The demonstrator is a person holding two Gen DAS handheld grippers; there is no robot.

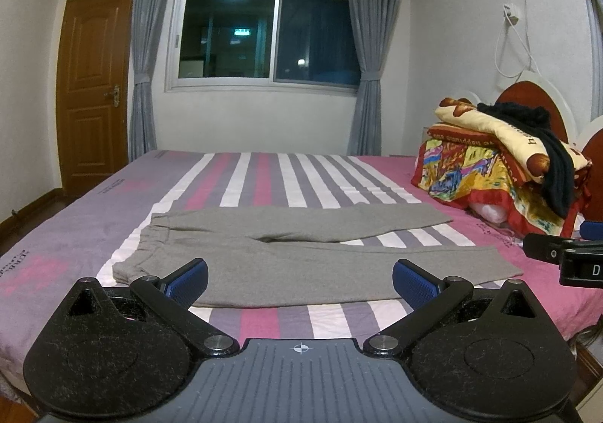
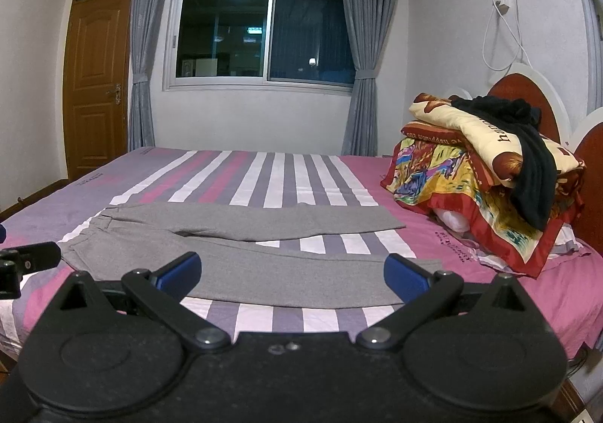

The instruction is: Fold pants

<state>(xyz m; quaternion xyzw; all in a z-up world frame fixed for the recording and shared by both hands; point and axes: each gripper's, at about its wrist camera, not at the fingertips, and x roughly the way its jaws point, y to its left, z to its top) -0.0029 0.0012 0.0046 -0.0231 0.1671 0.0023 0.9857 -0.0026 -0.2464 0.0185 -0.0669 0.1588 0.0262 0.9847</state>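
Note:
Grey pants (image 1: pixel 301 257) lie flat on the striped bed, waistband at the left, both legs stretched to the right and slightly apart. They also show in the right wrist view (image 2: pixel 245 253). My left gripper (image 1: pixel 299 281) is open and empty, hovering at the near edge of the pants. My right gripper (image 2: pixel 292 278) is open and empty, also just before the near leg. The right gripper's side shows at the right edge of the left wrist view (image 1: pixel 565 257).
The bed sheet (image 1: pixel 264 174) is striped pink, purple and white. A pile of colourful folded quilts (image 1: pixel 501 166) with a black garment (image 1: pixel 542 144) on top stands at the headboard on the right. A window and a brown door (image 1: pixel 90 83) are behind.

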